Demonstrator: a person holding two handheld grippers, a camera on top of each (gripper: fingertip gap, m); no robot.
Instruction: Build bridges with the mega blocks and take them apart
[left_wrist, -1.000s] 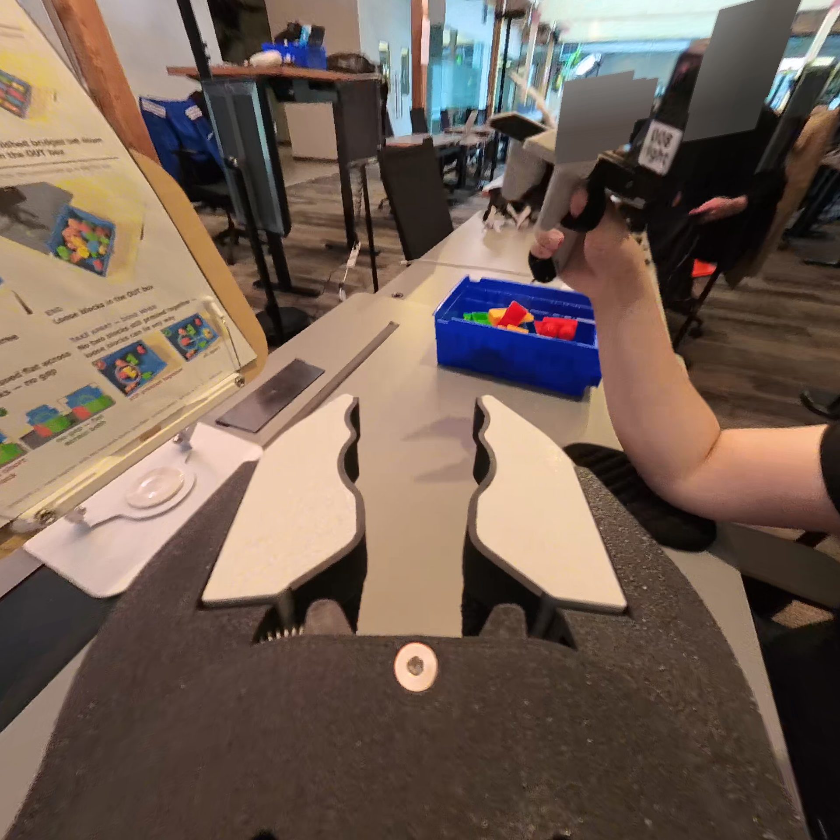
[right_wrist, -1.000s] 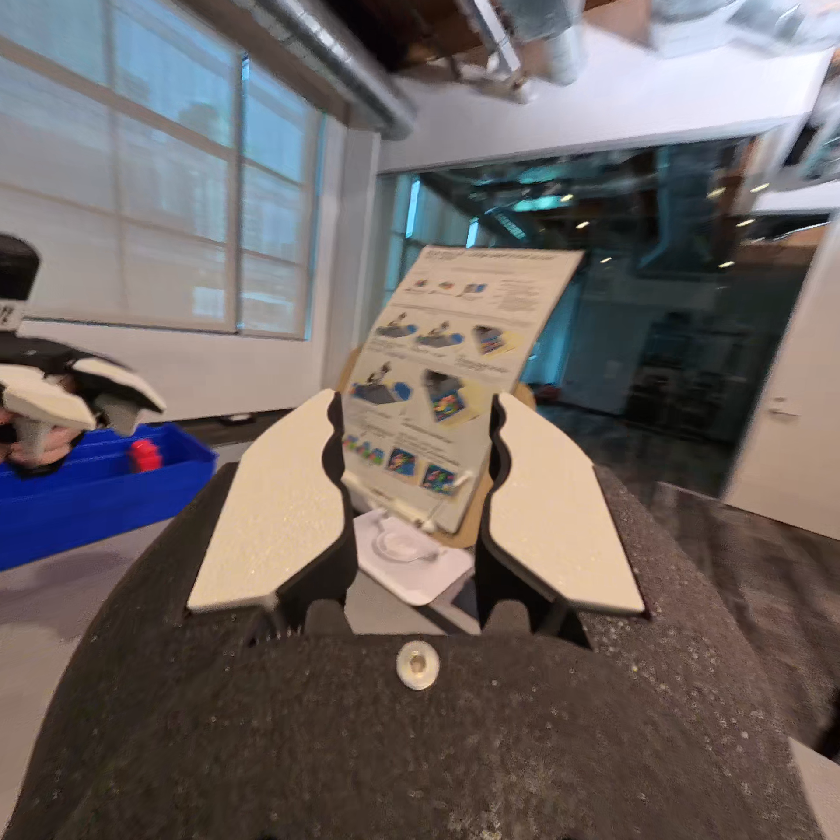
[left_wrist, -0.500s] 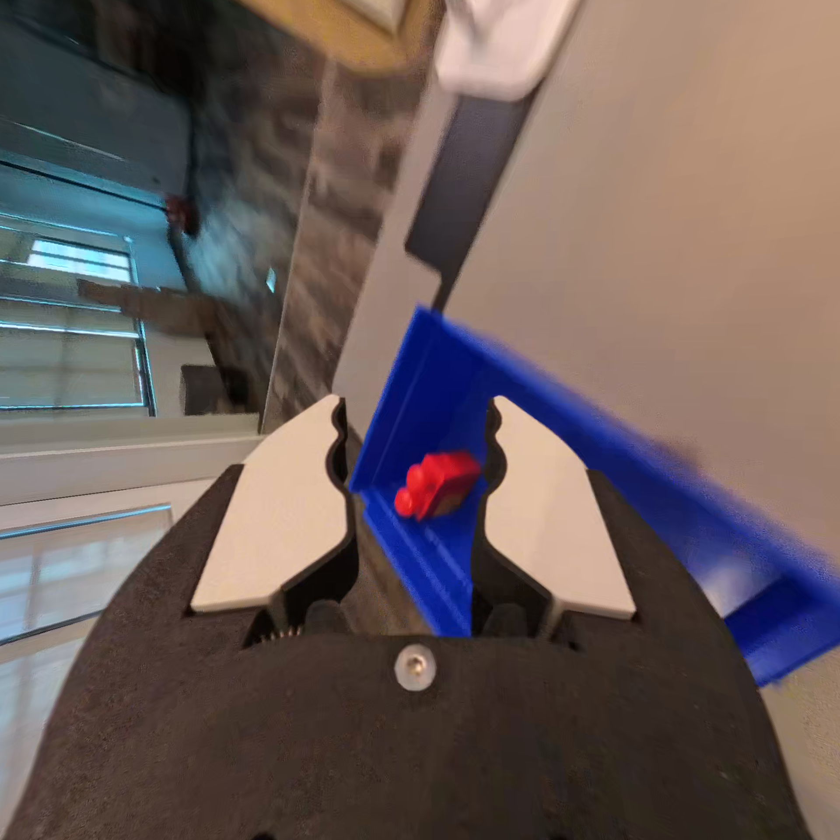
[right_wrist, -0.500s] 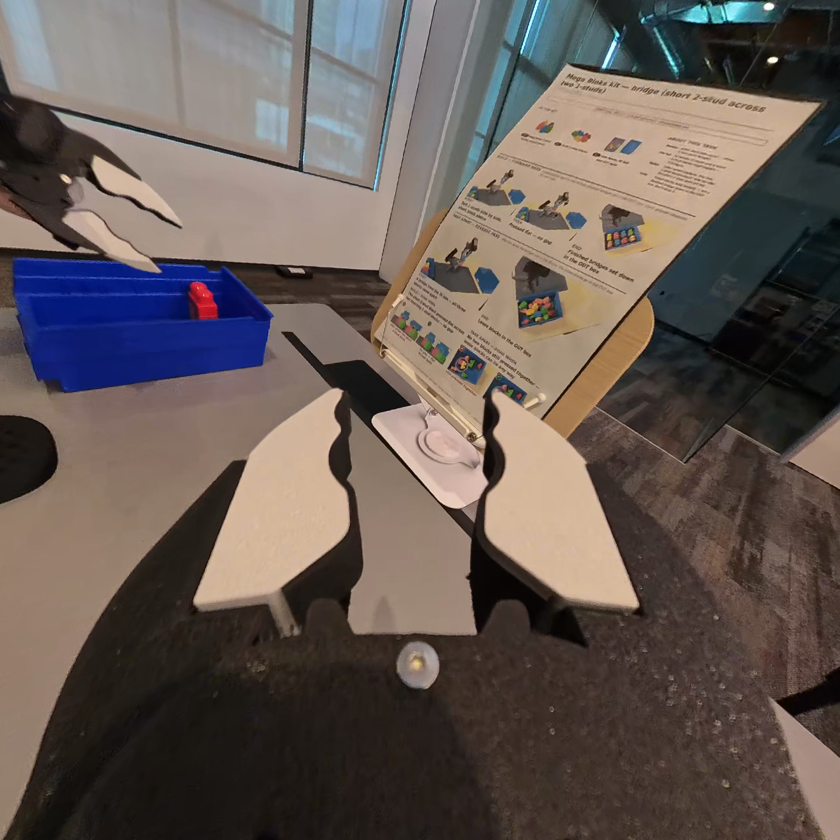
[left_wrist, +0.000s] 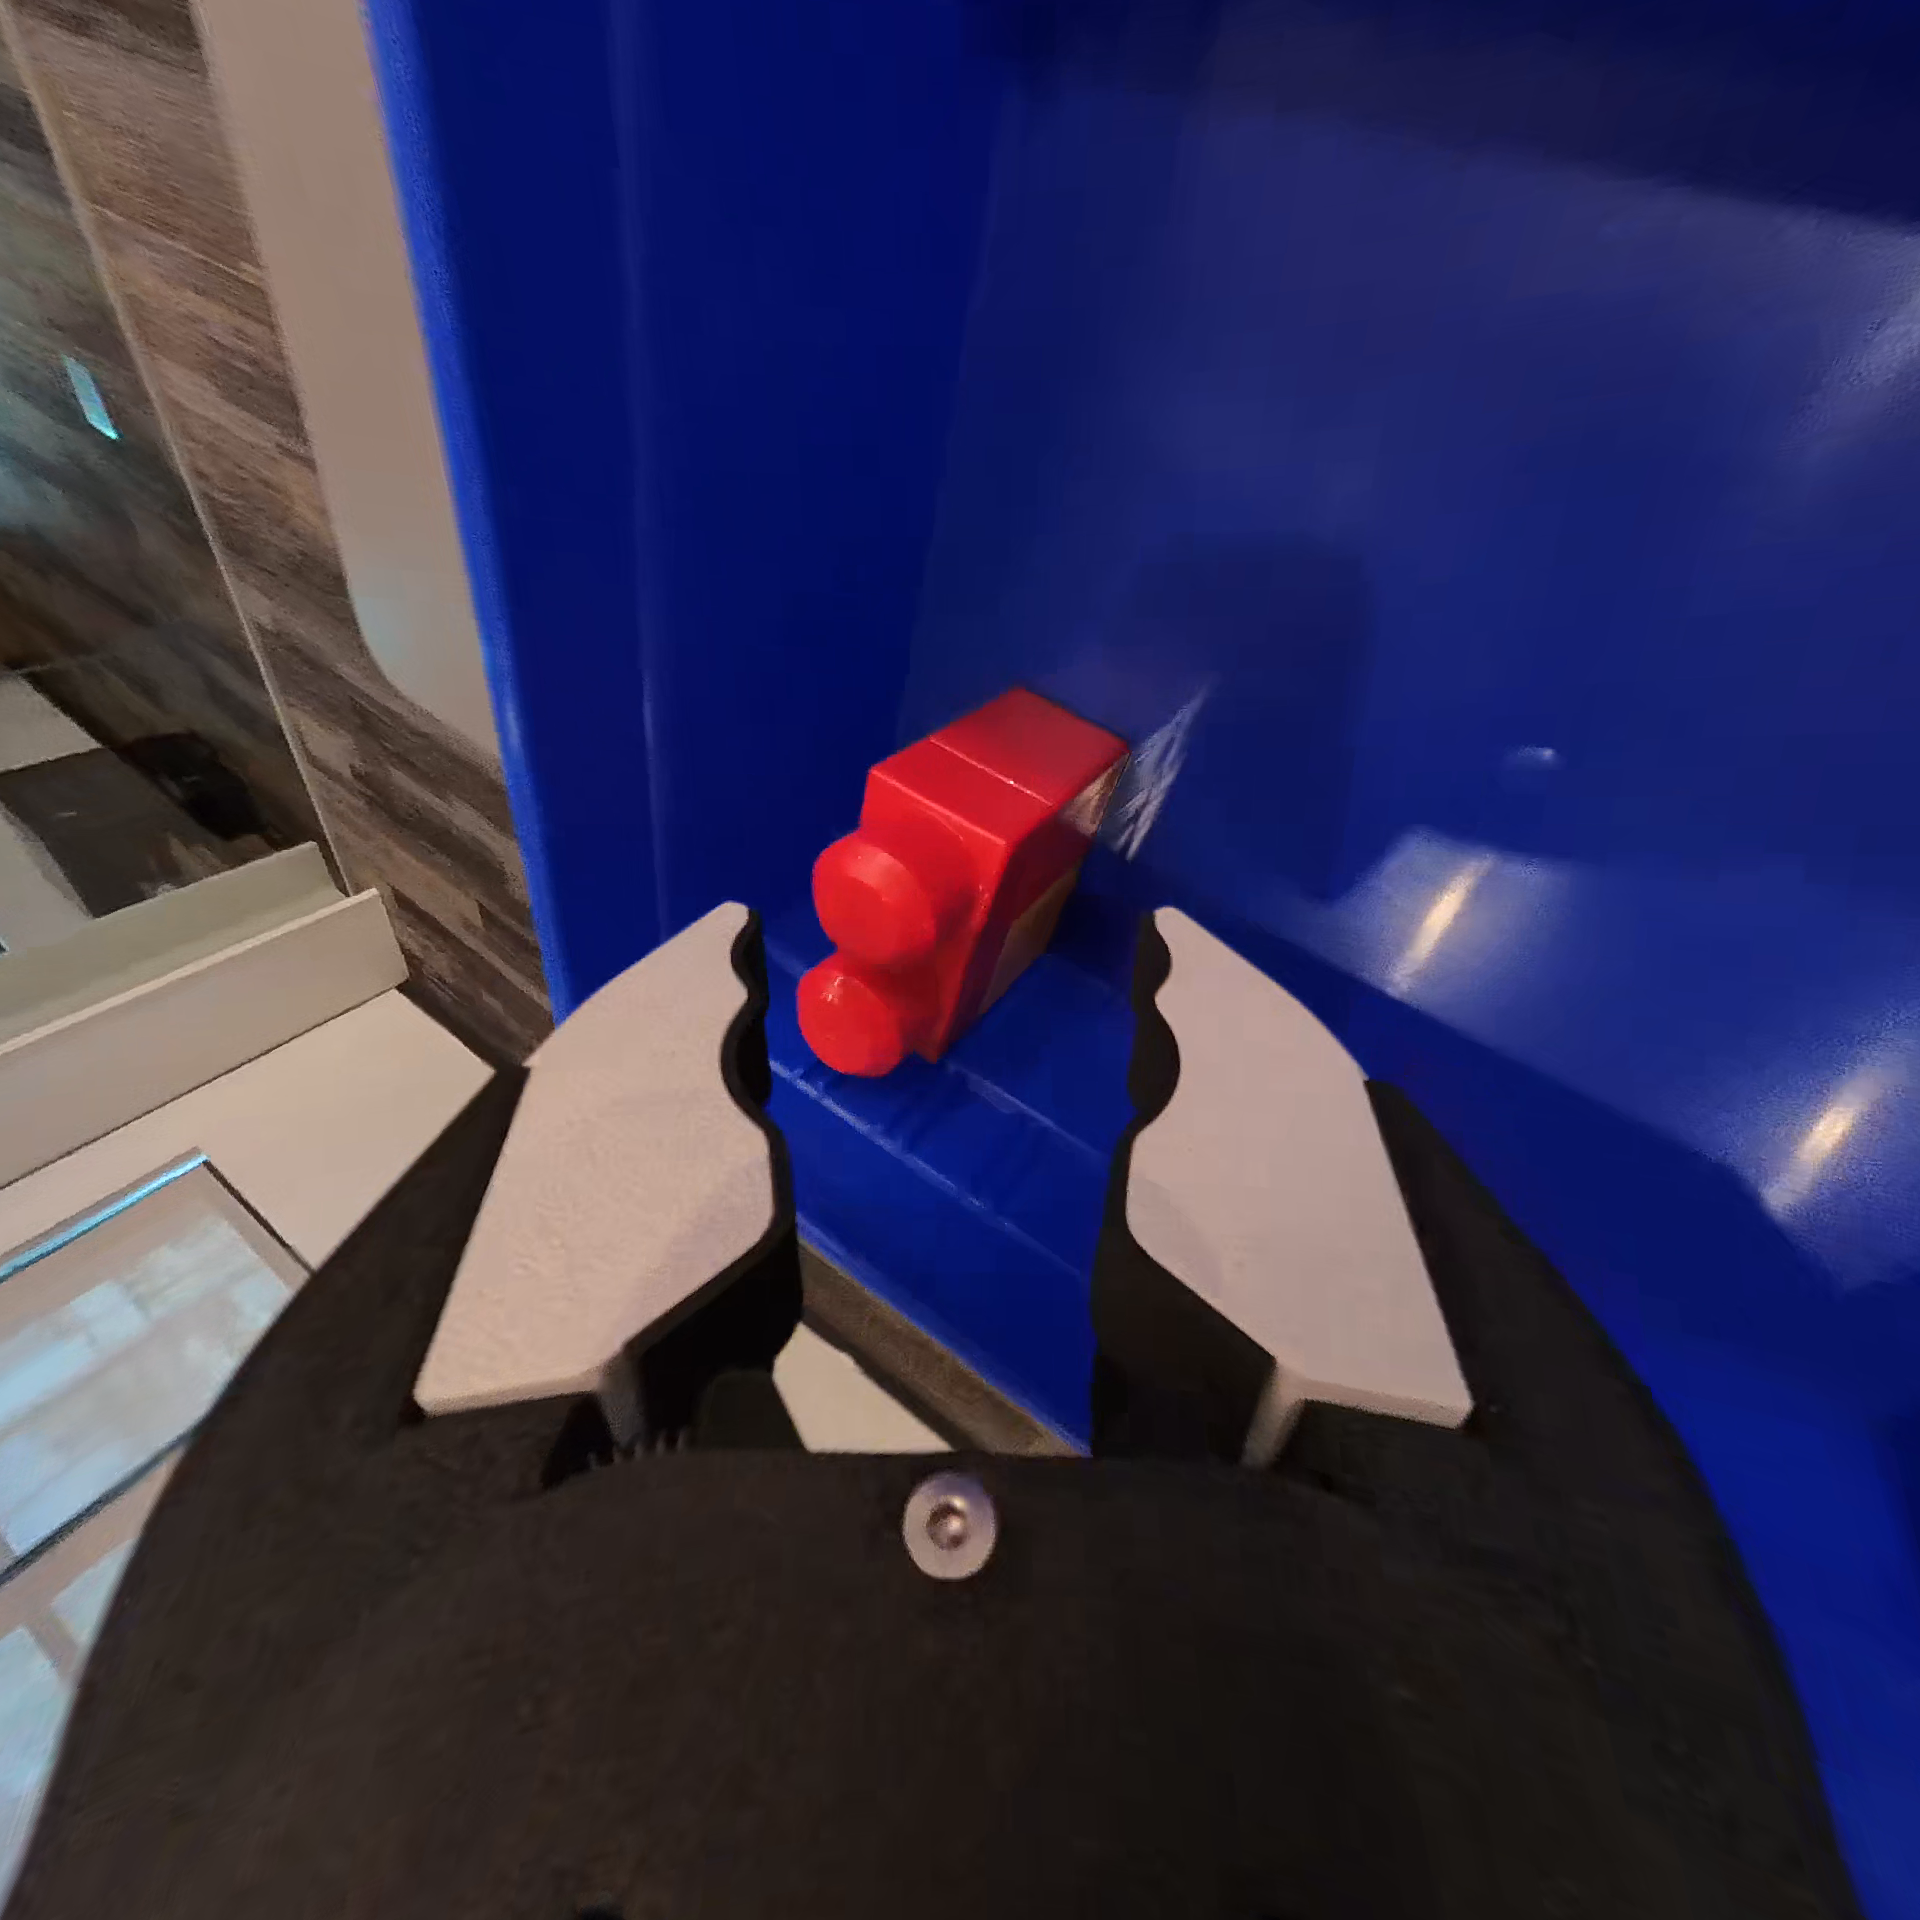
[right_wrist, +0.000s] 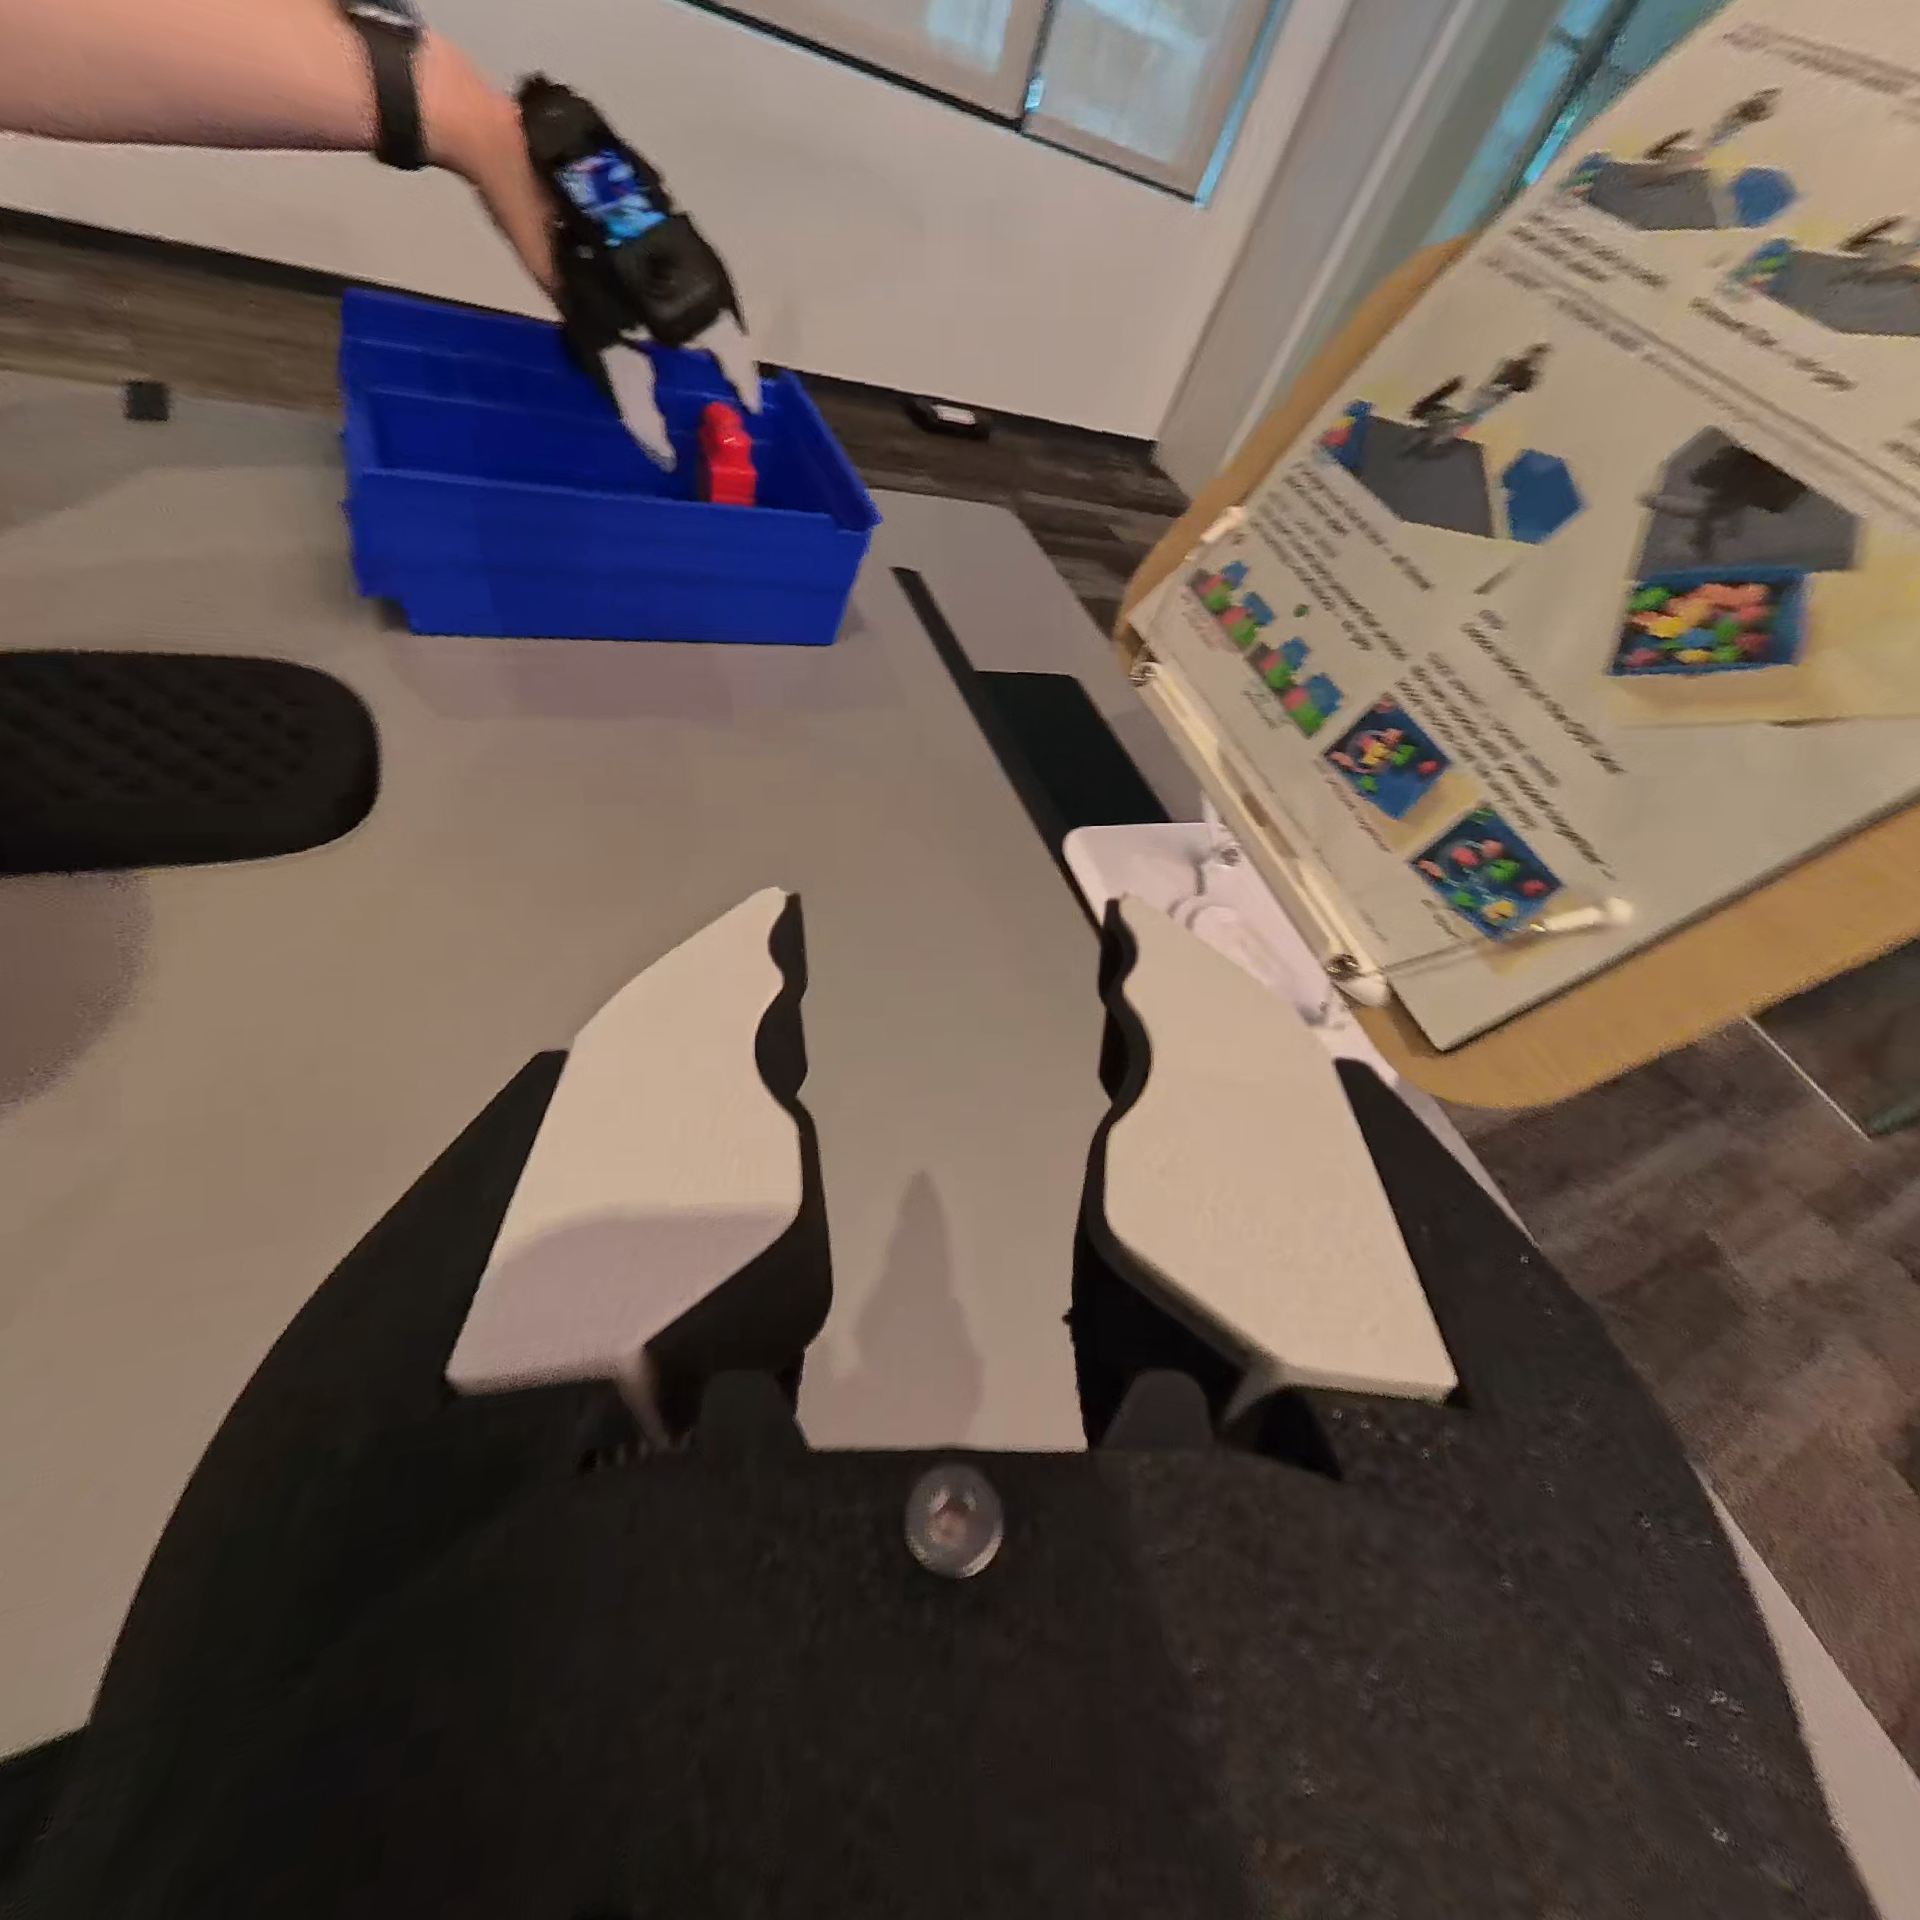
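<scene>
Red block (left_wrist: 966, 883) now nearer left gripper (left_wrist: 945, 925), fingers (left_wrist: 644, 1122) still spread

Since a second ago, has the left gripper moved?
Yes. The left gripper has swung down into the blue bin, its open fingers now close to the red block.

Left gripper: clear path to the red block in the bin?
Probably yes. The left gripper is open just short of the red block, nothing between them; the blue bin wall beside it may crowd one finger.
</scene>
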